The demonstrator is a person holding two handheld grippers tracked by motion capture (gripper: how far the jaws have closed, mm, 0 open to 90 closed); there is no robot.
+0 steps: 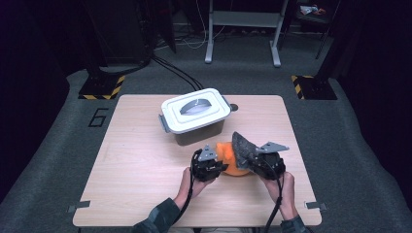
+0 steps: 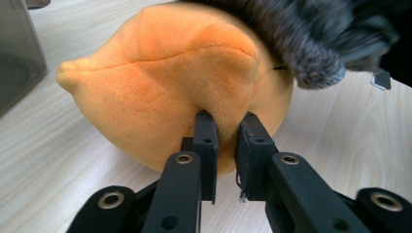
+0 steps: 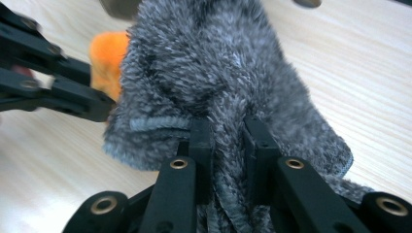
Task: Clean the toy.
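Orange plush and grey cloth in the tongs

Left tongs (image 2: 226, 128) pinch the orange plush (image 2: 165, 87), right tongs (image 3: 228, 136) clamp the grey cloth (image 3: 214, 73); a "6" (image 1: 98, 117) marks the floor beside the bench (image 1: 141, 160).

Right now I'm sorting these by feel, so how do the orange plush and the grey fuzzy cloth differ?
The orange plush is a stuffed, rounded body with short smooth pile; the grey fuzzy cloth is a flat, limp piece with longer shaggy pile. The orange plush rests on the table, while the grey fuzzy cloth stands lifted, draping over it. The left hand-held gripper pinches the plush; the right hand-held gripper pinches the cloth. Both are soft.
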